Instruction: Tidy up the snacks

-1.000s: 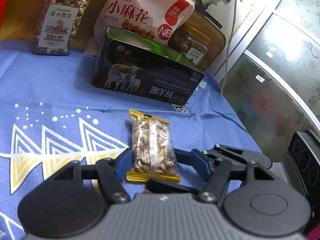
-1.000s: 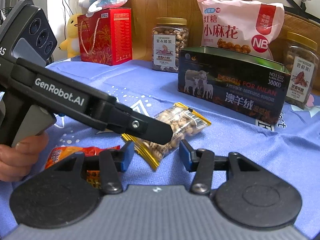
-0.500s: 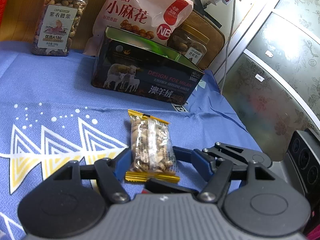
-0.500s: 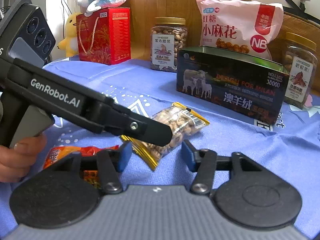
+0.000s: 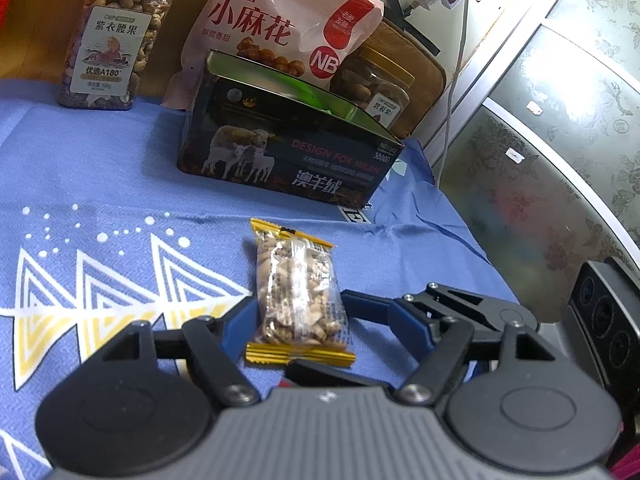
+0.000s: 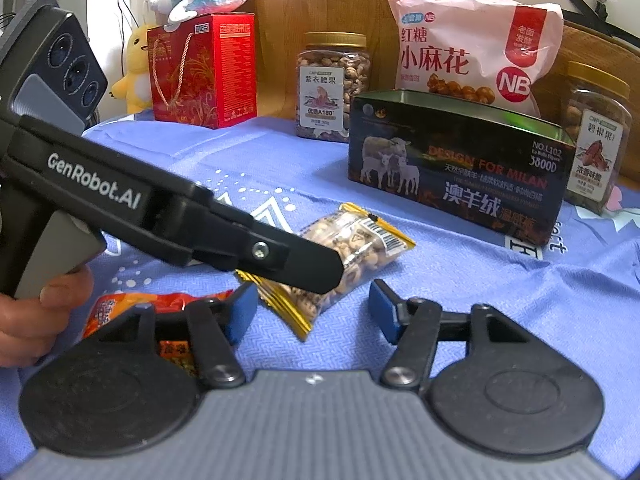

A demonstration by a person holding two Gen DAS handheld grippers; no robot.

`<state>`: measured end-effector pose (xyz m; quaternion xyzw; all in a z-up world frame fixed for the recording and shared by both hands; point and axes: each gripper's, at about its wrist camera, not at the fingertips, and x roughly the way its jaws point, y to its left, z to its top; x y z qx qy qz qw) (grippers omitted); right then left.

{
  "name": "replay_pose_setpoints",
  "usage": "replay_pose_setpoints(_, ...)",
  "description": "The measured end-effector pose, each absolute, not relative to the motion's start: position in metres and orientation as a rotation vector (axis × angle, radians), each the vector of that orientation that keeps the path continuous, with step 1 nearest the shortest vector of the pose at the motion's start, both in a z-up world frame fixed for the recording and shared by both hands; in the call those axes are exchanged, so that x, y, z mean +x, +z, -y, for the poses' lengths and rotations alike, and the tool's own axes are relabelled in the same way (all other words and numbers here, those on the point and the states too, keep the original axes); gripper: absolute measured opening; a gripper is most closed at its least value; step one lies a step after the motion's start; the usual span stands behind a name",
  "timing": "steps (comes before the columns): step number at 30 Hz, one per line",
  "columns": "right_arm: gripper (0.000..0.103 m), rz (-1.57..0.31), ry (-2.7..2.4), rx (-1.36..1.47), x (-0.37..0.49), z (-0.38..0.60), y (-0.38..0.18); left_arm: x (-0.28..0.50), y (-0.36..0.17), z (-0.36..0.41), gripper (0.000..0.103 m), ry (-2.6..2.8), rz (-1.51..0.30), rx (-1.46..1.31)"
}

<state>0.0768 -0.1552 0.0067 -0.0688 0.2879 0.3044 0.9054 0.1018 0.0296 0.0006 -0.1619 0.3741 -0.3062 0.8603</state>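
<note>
A clear nut packet with yellow ends (image 5: 298, 296) lies on the blue cloth, also in the right wrist view (image 6: 352, 240). My left gripper (image 5: 298, 312) has its blue pads against both sides of the packet's near half. In the right wrist view the left gripper (image 6: 320, 268) reaches in from the left over the packet. My right gripper (image 6: 312, 312) is open and empty, just short of the packet. An orange-red snack packet (image 6: 120, 308) lies under its left finger. The open dark tin box (image 5: 288, 148) stands behind.
Two nut jars (image 6: 330, 84) (image 6: 596, 136) and a pink snack bag (image 6: 468, 48) stand behind the tin. A red gift box (image 6: 204, 72) and plush toys are at back left. The table's right edge (image 5: 472, 236) drops beside a cabinet.
The left gripper's pads have narrowed onto the nut packet. The right gripper has drawn back slightly.
</note>
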Motion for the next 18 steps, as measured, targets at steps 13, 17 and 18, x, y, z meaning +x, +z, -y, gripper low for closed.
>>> replay_pose_setpoints(13, 0.069, -0.596, 0.630, -0.141, 0.0772, 0.1553, 0.0070, 0.1011, 0.0011, -0.0288, 0.075, -0.641, -0.783, -0.333)
replay_pose_setpoints(17, 0.069, -0.593, 0.628, -0.146, 0.0764, 0.1546, 0.0074, 0.1004, 0.0017, -0.0287, 0.074, -0.640, -0.781, -0.327)
replay_pose_setpoints(18, 0.068, -0.592, 0.627, -0.147, 0.0764, 0.1543, 0.0075, 0.1002, 0.0018, -0.0286, 0.074, -0.640, -0.780, -0.325)
